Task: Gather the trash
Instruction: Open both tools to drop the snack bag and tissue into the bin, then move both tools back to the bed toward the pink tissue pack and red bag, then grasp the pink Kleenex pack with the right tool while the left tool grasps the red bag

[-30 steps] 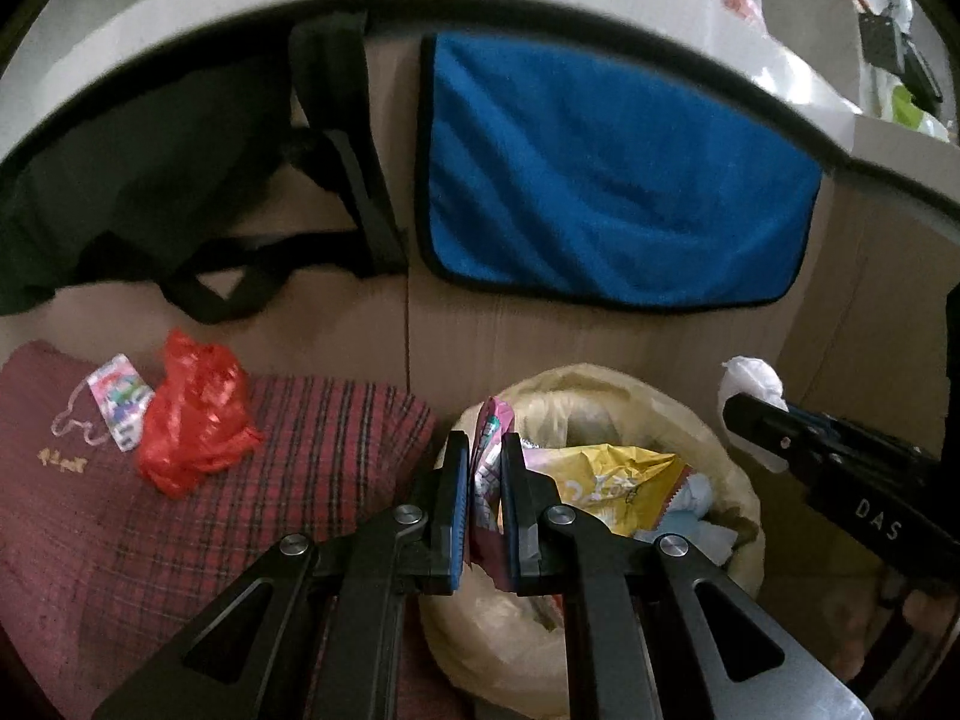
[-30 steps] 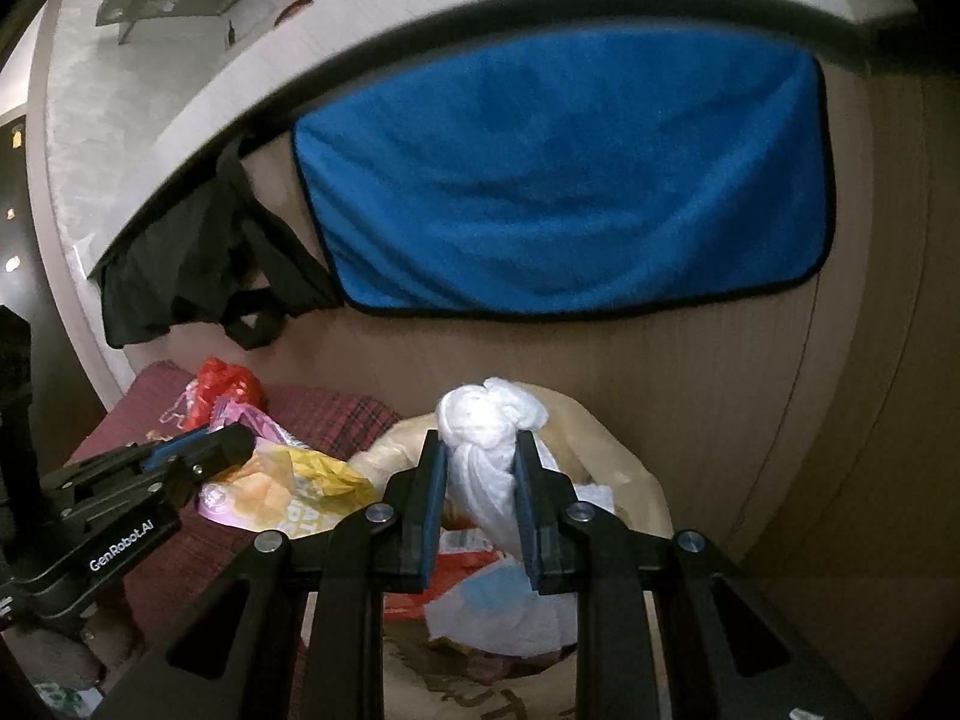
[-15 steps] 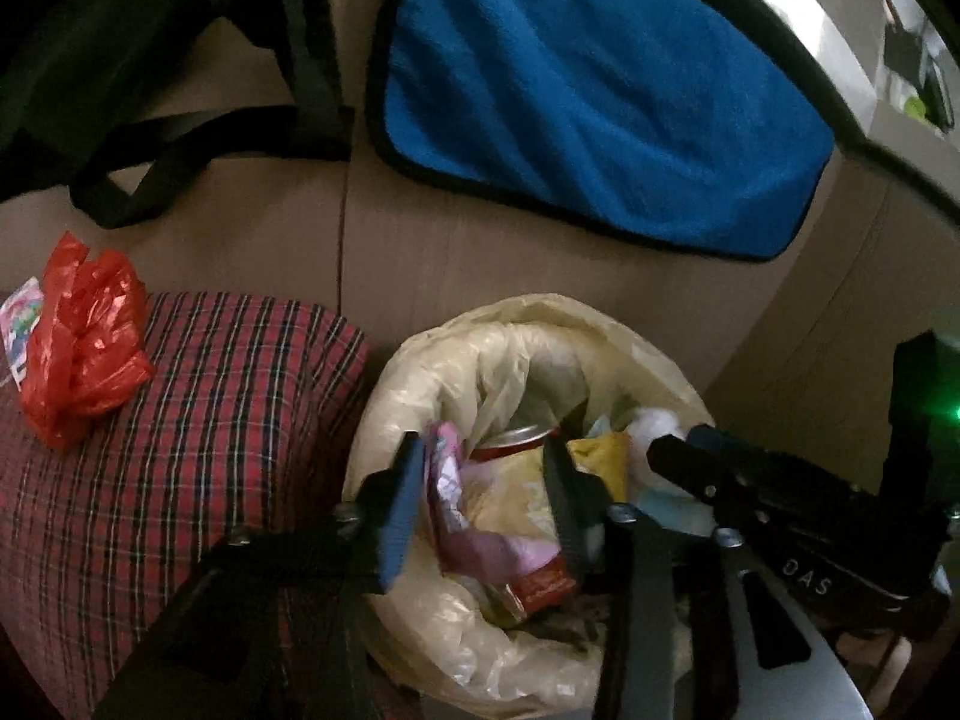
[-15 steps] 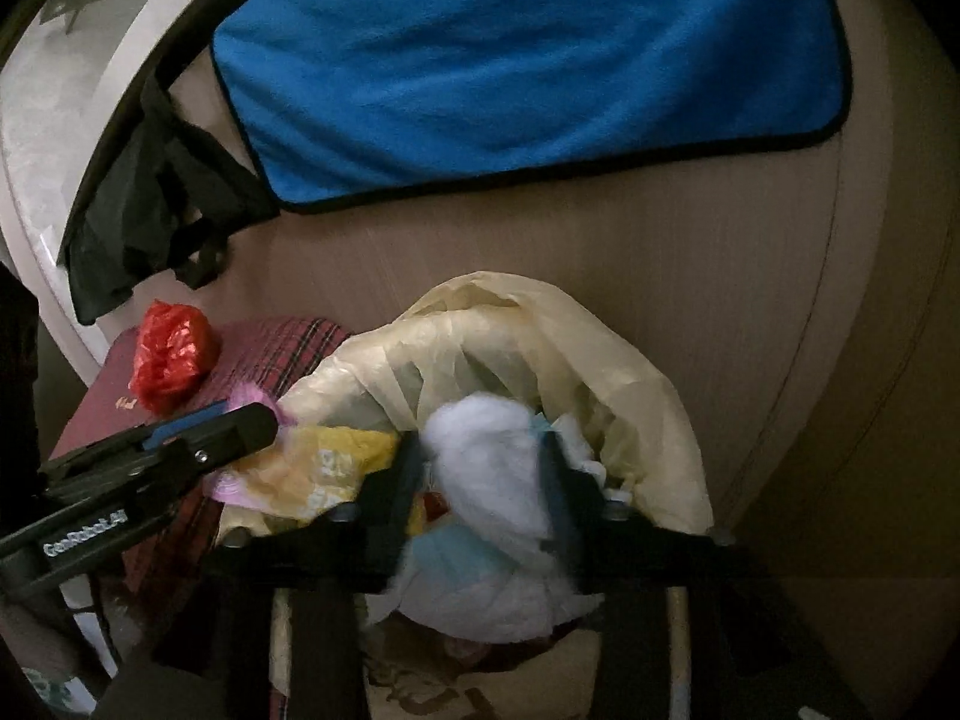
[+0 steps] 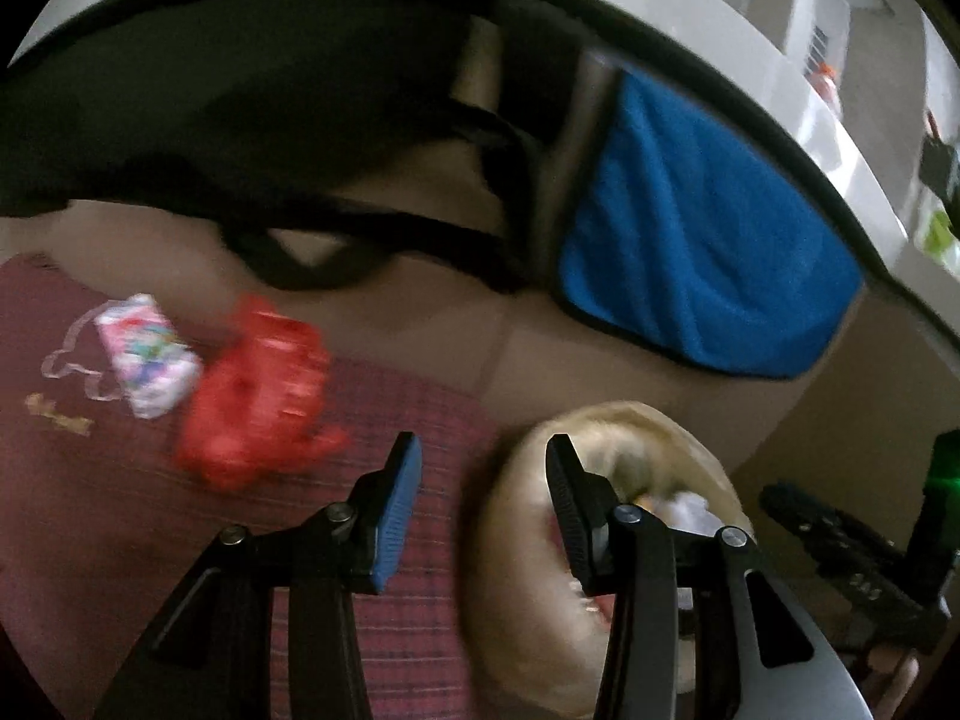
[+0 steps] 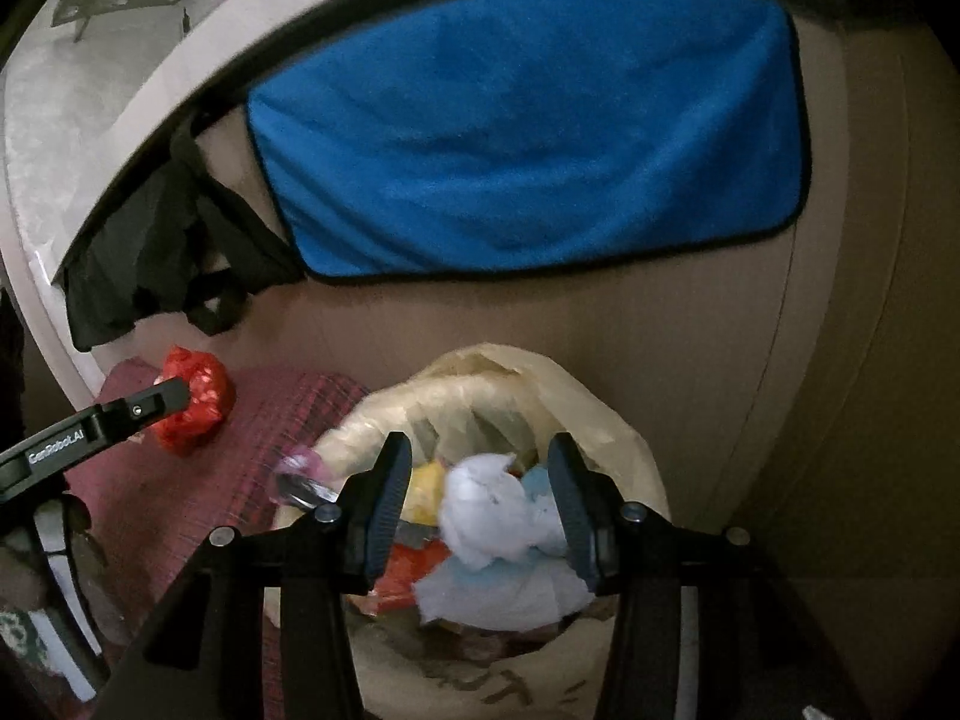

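**Both claws released, one red bag lying beside the bin**

The trash bin point(image 6: 498, 414), lined with a pale yellowish bag, stands against a wooden panel, and everything here is placed from it. Its mouth faces up and holds a white crumpled tissue point(image 6: 486, 510), a yellow wrapper point(image 6: 426, 492), something red and some light blue paper. The tissue lies in the bin's mouth; it is a rounded wad with no clear long axis.

The right gripper point(image 6: 480, 504) hovers over the bin's mouth with its jaws spread apart. The tissue appears between the pads in that view, but they do not press on it, so the claw is released.

The left gripper point(image 5: 480, 504) is to the left of the bin, over a dark red checked cloth point(image 5: 420, 600) that lies just beside the bin. Its jaws stand apart with nothing between them. This view is blurred.

Farther left of the bin, on the cloth, lies a crumpled red plastic bag point(image 5: 252, 396). In the left view its longer side runs from lower left to upper right, toward the panel. Touching it on the far side from the bin is a small pink and white packet point(image 5: 150, 354), its long axis tilted from upper left to lower right.

Above the bin a blue towel point(image 6: 528, 144) hangs on the panel, and a black bag point(image 6: 150, 252) with straps hangs to the towel's left.
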`<state>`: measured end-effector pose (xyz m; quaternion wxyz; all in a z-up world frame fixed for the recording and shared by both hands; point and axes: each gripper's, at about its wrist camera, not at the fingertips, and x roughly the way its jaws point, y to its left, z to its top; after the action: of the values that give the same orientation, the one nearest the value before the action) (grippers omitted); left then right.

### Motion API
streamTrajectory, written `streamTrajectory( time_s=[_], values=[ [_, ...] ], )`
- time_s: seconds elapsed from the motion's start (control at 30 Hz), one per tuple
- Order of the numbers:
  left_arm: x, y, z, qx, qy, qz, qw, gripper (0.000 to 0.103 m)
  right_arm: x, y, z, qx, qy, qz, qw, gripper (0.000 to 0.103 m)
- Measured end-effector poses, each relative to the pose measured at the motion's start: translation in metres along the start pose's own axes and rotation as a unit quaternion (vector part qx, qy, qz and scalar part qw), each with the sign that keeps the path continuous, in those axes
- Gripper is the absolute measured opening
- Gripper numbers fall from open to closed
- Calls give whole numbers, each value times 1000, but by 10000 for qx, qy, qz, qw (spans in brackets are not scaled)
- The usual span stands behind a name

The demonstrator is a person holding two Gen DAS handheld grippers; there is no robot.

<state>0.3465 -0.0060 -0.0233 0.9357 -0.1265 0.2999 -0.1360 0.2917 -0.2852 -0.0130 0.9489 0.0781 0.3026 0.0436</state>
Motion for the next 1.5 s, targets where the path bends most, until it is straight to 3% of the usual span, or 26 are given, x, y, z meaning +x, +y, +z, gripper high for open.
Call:
streamTrajectory(
  time_s=[0.33,0.47,0.67,0.9,1.17,1.27,1.5],
  values=[
    [-47,125,12,-734,-194,739,9944,44,4,96,15,-579,71,497,9971,45],
    [-68,174,22,-844,-225,1015,9910,44,26,149,17,-805,293,862,9926,45],
    [-83,240,24,-1137,-6,1058,9879,44,75,231,19,-1115,573,1176,9851,45],
    [-118,306,27,-1145,1,1332,9844,44,144,342,31,-1817,997,1953,9586,46],
    [-144,345,19,-943,2,1369,9861,44,233,399,24,-2408,1688,1306,9468,45],
    [-141,353,15,-943,107,1219,9880,44,247,406,23,-2638,1651,957,9455,49],
    [-132,358,12,-930,142,1155,9888,44,265,408,20,-2643,1845,922,9421,55]
  ],
)
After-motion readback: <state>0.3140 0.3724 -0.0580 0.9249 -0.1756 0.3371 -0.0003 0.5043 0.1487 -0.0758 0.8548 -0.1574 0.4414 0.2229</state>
